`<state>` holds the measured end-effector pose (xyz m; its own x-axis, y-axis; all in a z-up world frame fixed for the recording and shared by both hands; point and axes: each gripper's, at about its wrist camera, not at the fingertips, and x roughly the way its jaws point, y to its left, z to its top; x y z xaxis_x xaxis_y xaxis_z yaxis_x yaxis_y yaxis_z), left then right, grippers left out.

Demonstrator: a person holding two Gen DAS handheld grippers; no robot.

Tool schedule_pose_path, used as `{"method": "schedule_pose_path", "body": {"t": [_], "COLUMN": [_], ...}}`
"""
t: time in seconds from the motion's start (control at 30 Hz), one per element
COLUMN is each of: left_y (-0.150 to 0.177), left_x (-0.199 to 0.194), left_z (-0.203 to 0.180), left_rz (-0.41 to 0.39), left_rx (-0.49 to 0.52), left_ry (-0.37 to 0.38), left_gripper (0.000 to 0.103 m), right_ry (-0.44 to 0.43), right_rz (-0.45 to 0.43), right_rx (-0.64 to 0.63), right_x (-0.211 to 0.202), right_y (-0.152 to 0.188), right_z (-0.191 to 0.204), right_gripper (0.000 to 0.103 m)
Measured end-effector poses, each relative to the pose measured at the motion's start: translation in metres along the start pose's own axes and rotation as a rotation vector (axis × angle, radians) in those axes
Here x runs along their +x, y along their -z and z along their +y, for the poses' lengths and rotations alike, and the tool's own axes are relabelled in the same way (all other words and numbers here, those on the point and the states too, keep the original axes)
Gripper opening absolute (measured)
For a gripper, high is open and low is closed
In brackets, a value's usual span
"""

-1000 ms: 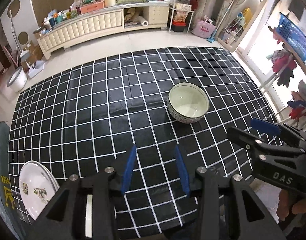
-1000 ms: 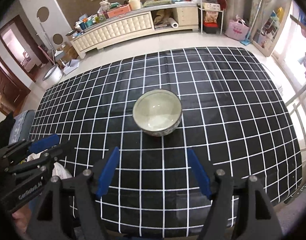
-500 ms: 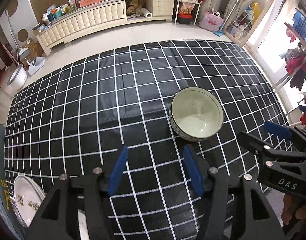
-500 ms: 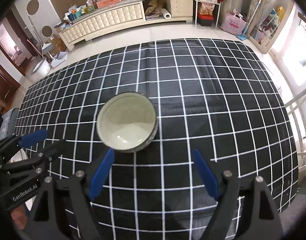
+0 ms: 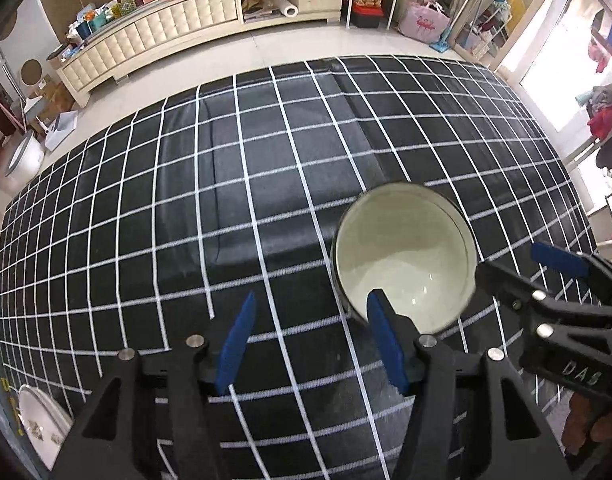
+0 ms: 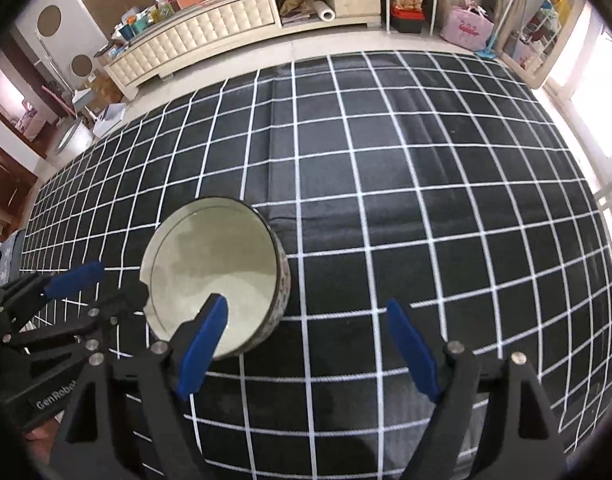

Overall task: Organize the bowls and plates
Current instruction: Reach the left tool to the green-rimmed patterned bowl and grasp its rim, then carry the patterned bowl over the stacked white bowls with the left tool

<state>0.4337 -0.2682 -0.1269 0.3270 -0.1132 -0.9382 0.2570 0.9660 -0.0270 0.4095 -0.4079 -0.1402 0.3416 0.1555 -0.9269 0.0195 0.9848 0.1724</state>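
A pale green bowl (image 5: pixel 404 254) with a patterned outside stands on the black grid-pattern tablecloth (image 5: pixel 266 184). It also shows in the right wrist view (image 6: pixel 214 276). My left gripper (image 5: pixel 310 344) is open, and its right finger overlaps the bowl's near left rim. My right gripper (image 6: pixel 306 344) is open, and its left finger overlaps the bowl's near right rim. Each gripper straddles one side of the rim. A white floral plate (image 5: pixel 42 428) lies at the tablecloth's near left corner.
The table's far edge faces a tiled floor and a long cream cabinet (image 5: pixel 178 32). Shelves and bags (image 6: pixel 466 24) stand at the far right. The right table edge runs along a bright window (image 6: pixel 598 128).
Both grippers have moved forward and down toward the bowl, which now looks much larger. Both have opened wider, and each now has one finger over the rim.
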Motion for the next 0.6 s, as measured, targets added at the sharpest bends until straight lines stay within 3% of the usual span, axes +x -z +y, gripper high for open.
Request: {"method": "schedule_pose_path", "body": {"t": [0.2, 0.33, 0.4, 0.6], "left_y": [-0.006, -0.007, -0.008, -0.012], "left_x": [0.025, 0.034, 0.039, 0.049], "left_z": [-0.001, -0.004, -0.005, -0.018], "left_rz": [0.048, 0.044, 0.045, 0.073], "left_rx": [0.012, 0.041, 0.047, 0.07], "left_ry": [0.015, 0.008, 0.041, 0.046], "left_gripper": [0.054, 0.043, 0.032, 0.022], "right_ry": [0.008, -0.026, -0.028, -0.047], "right_rz": [-0.008, 0.004, 0.008, 0.003], "right_rx": [0.001, 0.019, 0.006, -0.012], "right_x": [0.014, 0.021, 0.023, 0.02], "right_y": [0.0, -0.001, -0.001, 0.004], "right_z": [-0.002, -0.005, -0.002, 0.005], "right_gripper": [0.082, 0.064, 0.056, 0.035]}}
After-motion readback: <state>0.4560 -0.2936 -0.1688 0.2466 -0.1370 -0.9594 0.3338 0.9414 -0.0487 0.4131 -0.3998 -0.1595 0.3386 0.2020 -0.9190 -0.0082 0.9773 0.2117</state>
